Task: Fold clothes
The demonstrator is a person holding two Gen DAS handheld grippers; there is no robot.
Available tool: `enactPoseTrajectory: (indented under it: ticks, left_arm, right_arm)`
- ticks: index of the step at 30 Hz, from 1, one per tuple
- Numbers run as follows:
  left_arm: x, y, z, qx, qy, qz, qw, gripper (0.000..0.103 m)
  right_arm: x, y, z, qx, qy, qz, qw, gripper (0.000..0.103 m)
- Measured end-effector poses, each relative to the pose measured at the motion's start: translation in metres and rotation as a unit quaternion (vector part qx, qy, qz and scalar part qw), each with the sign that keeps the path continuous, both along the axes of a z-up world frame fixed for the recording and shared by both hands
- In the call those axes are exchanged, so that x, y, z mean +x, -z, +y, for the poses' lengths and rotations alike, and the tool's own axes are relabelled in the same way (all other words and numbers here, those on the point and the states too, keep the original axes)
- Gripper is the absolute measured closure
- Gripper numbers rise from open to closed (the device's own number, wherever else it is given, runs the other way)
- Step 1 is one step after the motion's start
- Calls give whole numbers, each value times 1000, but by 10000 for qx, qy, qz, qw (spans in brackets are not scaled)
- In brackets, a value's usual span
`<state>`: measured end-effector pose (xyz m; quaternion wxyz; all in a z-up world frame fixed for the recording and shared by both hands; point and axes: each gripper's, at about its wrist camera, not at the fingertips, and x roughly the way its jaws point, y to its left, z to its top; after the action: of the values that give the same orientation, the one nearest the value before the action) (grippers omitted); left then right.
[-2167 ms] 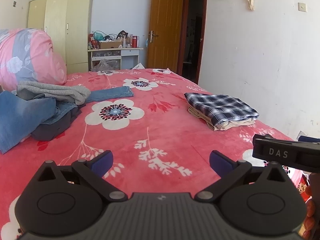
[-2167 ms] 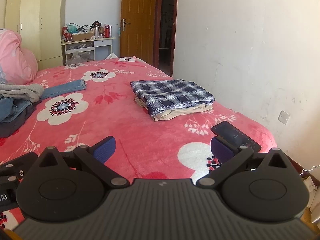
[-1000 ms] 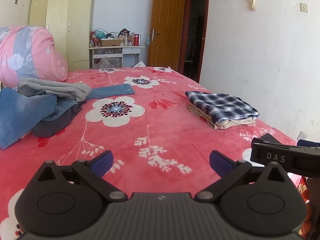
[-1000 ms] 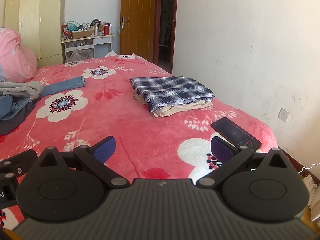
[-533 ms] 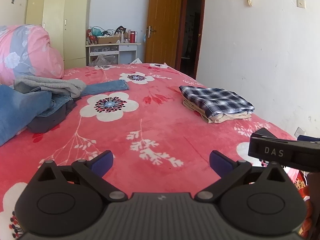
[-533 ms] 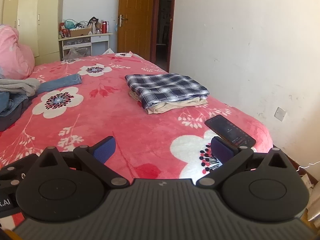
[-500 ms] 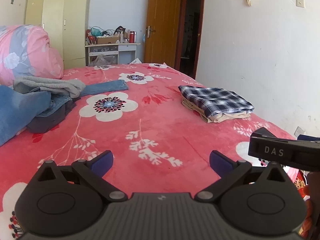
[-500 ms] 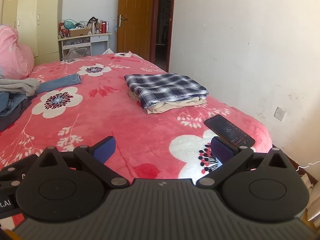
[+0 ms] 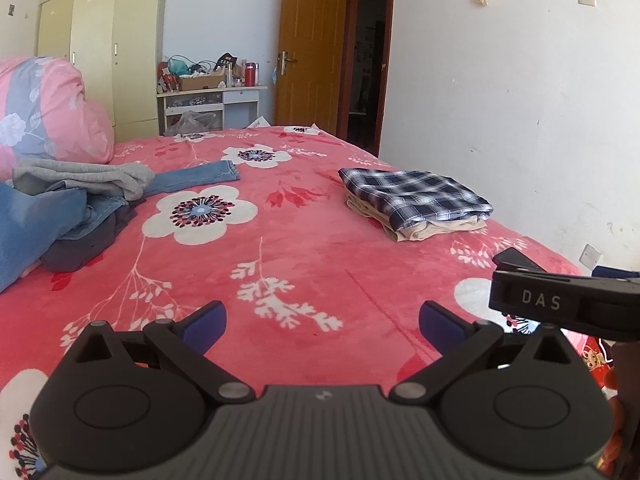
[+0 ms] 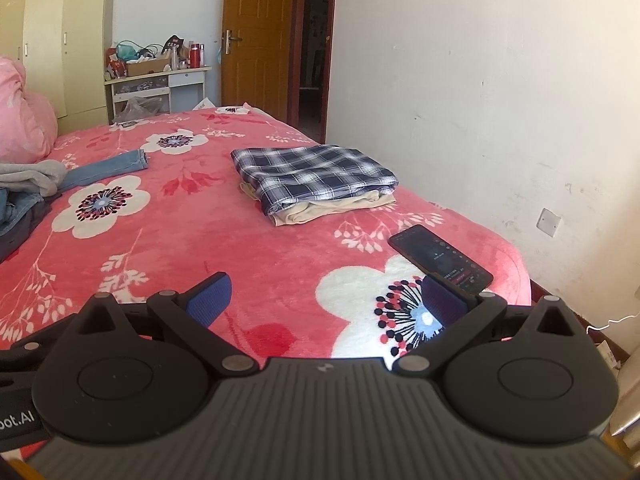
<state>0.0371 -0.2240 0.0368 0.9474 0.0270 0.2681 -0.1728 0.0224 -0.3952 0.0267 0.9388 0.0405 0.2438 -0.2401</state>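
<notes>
Left wrist view: left gripper point(image 9: 322, 322) spread wide, empty, blue ribbed pads above the fleecy red floral bedspread point(image 9: 304, 248); rumpled denim-and-grey clothes heap point(image 9: 68, 208) lies far left; flat folded plaid stack point(image 9: 414, 200) far right. Right wrist view: right gripper point(image 10: 326, 300) likewise spread, empty; glossy black phone point(image 10: 438, 260) lies beside its right pad.

Heap of jeans point(image 9: 36, 220) cut off at left edge; beige garment point(image 10: 328, 206) mostly hidden under plaid shirt point(image 10: 312, 172); phone point(image 10: 440, 260) near corner behind right claw's finger point(image 10: 444, 304); far table point(image 9: 212, 94) clutter too small.
</notes>
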Motion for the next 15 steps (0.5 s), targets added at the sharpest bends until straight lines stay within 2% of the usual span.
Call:
enactPoseTrajectory:
  ticks: [15]
  left_arm:
    - [0, -4, 2, -16, -39, -38, 10000, 0]
  right_arm:
    - [1, -2, 5, -49, -114, -14, 9999, 1]
